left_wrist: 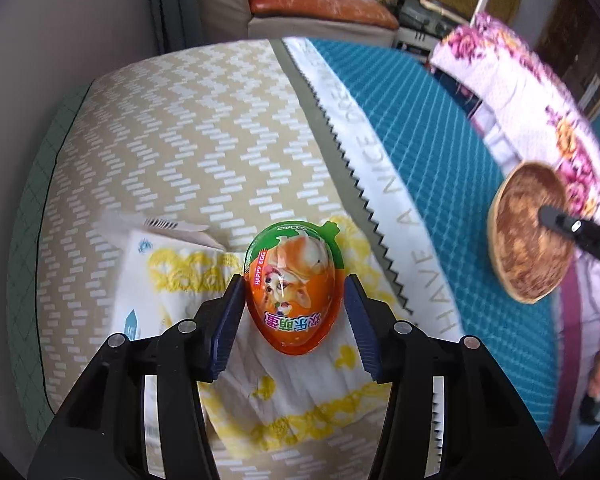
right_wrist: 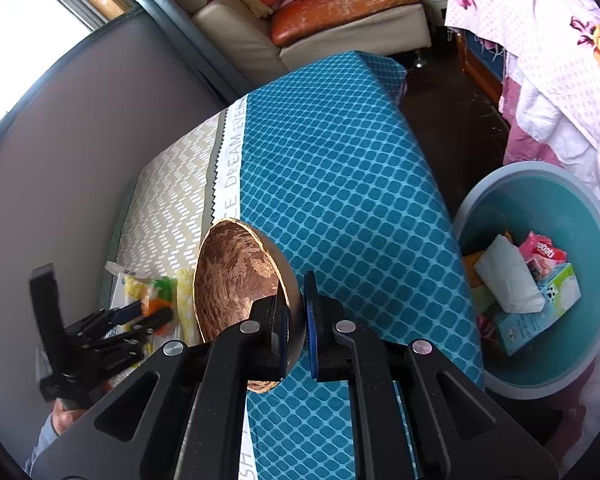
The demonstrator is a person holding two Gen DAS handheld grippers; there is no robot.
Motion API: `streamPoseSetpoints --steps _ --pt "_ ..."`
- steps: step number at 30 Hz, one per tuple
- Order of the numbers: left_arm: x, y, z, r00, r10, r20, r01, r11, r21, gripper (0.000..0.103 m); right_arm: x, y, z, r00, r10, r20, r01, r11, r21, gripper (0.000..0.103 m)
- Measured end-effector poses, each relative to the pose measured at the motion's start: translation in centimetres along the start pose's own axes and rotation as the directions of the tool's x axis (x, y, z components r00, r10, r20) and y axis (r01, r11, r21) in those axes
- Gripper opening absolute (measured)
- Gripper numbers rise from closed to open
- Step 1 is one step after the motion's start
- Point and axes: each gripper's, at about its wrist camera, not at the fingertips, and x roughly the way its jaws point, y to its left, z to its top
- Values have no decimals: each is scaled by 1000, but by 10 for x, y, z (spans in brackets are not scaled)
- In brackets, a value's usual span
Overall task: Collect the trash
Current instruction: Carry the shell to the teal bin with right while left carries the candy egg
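An orange and green egg-shaped toy package lies on a white and yellow wrapper on the bed. My left gripper straddles the egg, jaws open, pads beside its two sides with small gaps. It also shows in the right wrist view at the lower left. My right gripper is shut on the rim of a brown wooden bowl, held tilted above the bed; the bowl shows in the left wrist view at the right.
The bed carries a beige zigzag cover and a teal checked cover. A teal bin with several pieces of trash stands on the floor right of the bed. A floral quilt hangs beyond it. A sofa stands behind.
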Motion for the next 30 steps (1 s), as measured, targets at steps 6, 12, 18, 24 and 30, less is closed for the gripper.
streamPoseSetpoints --steps 6,12,18,24,30 --pt "-39 13 3 998 -23 61 26 998 -56 52 -20 -12 -4 999 5 40 -5 1000 24 7" --pt "-54 -25 4 995 -61 76 60 998 20 52 -48 -38 -4 994 -20 105 13 998 68 7" --pt "-39 -100 6 989 -144 36 137 979 148 52 -96 -95 -4 972 -135 194 101 980 174 7" --pt "-14 -168 3 978 -208 -32 209 947 243 52 -119 -151 -11 947 -257 191 203 943 264 8" --pt "2 -218 3 974 -214 -72 226 919 323 52 -112 -193 -20 944 -299 136 248 920 304 8"
